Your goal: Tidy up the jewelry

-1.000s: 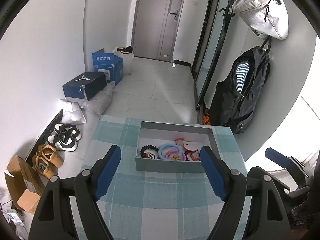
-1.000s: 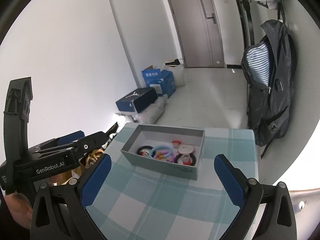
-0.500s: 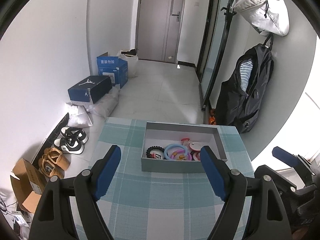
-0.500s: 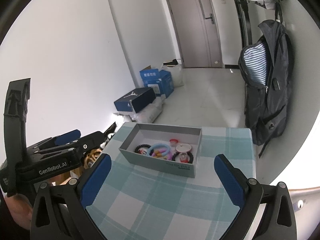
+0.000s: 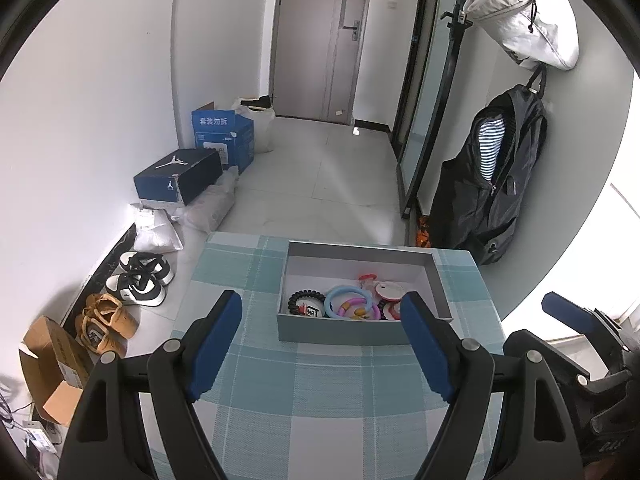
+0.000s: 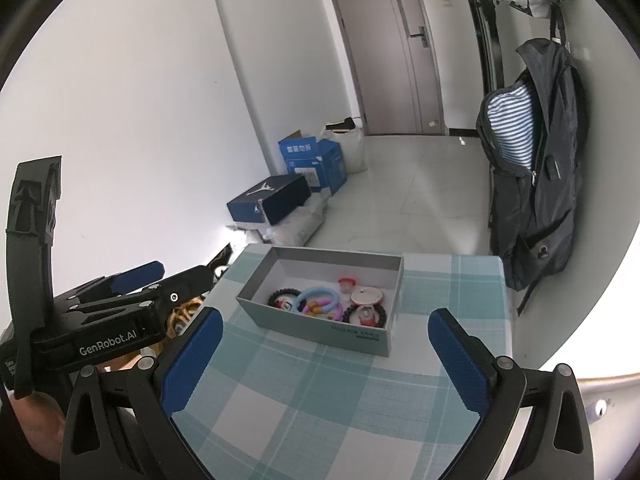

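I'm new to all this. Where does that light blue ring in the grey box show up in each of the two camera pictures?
Left wrist view: the light blue ring lies low in the centre, in the near half of the open grey cardboard box.
Right wrist view: the ring sits just left of centre, inside the same box.
Shared landmark: the black beaded bracelet just left of the ring in both.

A worktop (image 5: pixel 340 384) covered in a teal-and-white checked cloth carries a single open grey box (image 5: pixel 362 326), set toward its far edge. The box (image 6: pixel 320 330) rests flat on the cloth, its long side facing the near edge.
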A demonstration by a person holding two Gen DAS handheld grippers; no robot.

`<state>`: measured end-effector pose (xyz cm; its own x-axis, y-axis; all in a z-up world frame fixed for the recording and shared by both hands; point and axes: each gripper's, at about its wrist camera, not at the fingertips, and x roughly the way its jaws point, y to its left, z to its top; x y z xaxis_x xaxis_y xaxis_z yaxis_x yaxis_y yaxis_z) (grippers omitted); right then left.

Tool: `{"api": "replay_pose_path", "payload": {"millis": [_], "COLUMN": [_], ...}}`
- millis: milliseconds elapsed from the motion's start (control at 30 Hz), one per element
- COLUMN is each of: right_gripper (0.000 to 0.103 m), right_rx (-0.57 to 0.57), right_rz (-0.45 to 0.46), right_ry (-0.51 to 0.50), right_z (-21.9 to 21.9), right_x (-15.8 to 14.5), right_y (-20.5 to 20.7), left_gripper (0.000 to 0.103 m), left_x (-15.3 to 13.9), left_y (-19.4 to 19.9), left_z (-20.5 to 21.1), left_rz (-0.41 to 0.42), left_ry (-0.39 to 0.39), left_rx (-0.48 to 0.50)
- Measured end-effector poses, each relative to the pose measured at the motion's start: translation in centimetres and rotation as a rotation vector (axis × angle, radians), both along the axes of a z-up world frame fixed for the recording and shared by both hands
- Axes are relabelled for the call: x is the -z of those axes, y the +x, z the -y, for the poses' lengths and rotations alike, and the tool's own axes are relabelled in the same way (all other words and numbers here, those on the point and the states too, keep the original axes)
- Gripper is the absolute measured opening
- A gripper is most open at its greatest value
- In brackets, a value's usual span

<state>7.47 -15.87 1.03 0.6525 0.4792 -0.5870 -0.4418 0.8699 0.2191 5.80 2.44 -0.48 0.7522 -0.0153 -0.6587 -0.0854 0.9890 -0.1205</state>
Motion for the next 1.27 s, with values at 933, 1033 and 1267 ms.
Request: {"api": "replay_pose_path", "payload": {"millis": [933,1033,1267], "right_gripper": [0.103,0.103,0.103], "right_rx": [0.001,0.003,0.004], "right_rz": [-0.005,-0.007,-0.006], "right_ry": [-0.006,-0.008,-0.010], "right_z": [0.04,0.03,-0.05], "right_x": [0.22,0.25,0.20], "right_y": [0.00,0.01,0.09], "left_gripper": [0.078,0.078,0.078], "left_x": [0.23,0.31,0.75], "left_y": [0.13,0.14,0.20], "left_z": [-0.04,0.06,0.60], "left_rz": [-0.015,-0.015,-0.012], "left_ry": [0.019,0.061,0.069], "left_rx": [-0.049,-0.088,-0.061]}}
